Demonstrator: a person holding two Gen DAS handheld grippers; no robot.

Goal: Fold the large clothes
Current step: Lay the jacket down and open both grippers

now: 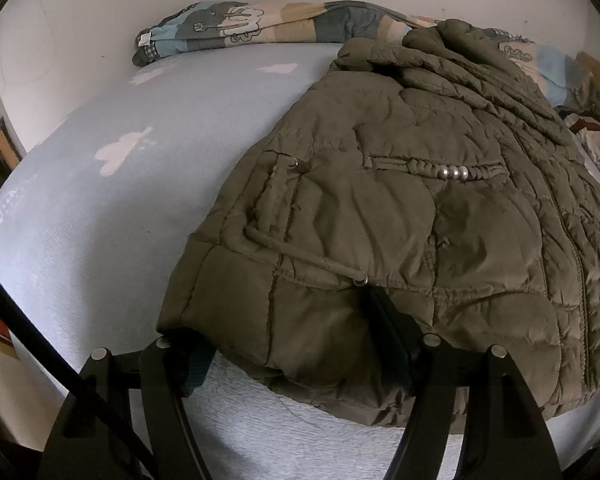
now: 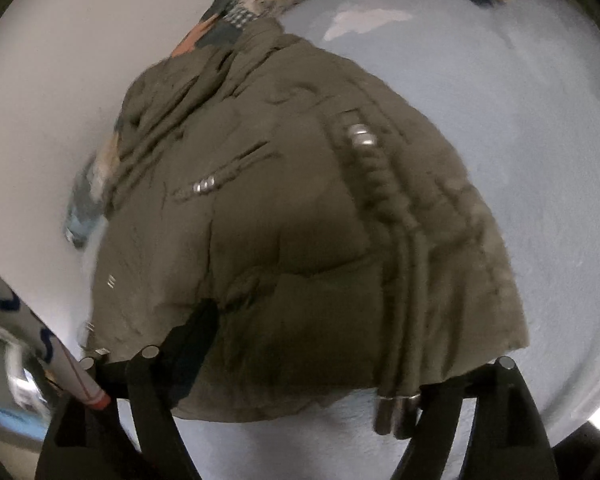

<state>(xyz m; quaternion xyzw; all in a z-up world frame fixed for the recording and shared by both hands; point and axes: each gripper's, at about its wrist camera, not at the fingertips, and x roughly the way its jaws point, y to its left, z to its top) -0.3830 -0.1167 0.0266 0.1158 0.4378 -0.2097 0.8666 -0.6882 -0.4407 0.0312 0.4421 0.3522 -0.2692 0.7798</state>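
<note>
Two grippers straddle the jacket (image 1: pixel 380 220) hem at 6 o'clock: left gripper (image 1: pixel 296 344) wide, right gripper (image 2: pixel 320 360) wide, neither pinching. Withdraw straight back, avoid snagging cords (image 2: pixel 404 300).

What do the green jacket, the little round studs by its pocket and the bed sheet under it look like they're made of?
Jacket: probably a thin synthetic shell with padding inside; it has a dull sheen, stitched quilting and puffy, crinkled panels.
Studs: likely metal, or metal-look plastic; they are silvery with bright glints.
Bed sheet: seems a soft matte cloth, perhaps fleece or terry; pale blue with a fine nubbly texture.
</note>
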